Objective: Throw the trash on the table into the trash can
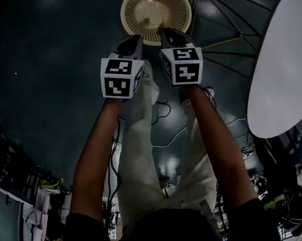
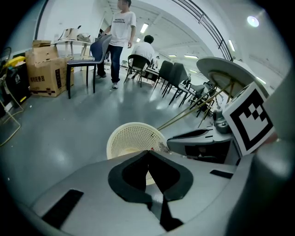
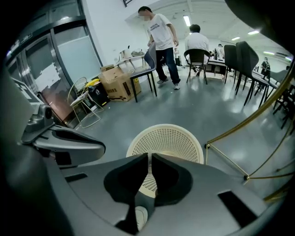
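- Standing upright on the dark floor (image 1: 43, 74): one cream perforated trash can (image 1: 126, 13), round, mouth facing up to the head camera, long axis vertical.
- Inside the trash can, only a paler bottom to see; contents too blurred to name.
- Placed just beyond the tips of the left gripper (image 2: 148, 152) and the right gripper (image 3: 150, 156), and near the gold legs (image 1: 226, 18) of the white oval table (image 1: 282, 65); touching the legs or not, cannot tell.
- Counted: one trash can, one table, two grippers, two marker cubes, one on the left (image 1: 120, 77) and one on the right (image 1: 184, 65).
- Left gripper: clenched, pads meeting at the tip, grasping nothing, pointing down toward the near rim of the can.
- Right gripper: jaws almost together with only a thin slit, nothing made out between the pads, aimed at the mouth of the can.
- Held side by side, close but apart, above the light trousers (image 1: 142, 144), with thin cables (image 1: 163, 111) lying on the floor below.
- Farther back in the gripper views: one standing person (image 3: 161, 41), one seated person (image 3: 197, 44), cardboard boxes (image 2: 46, 73) by the wall, several dark chairs (image 2: 170, 76) in a row.
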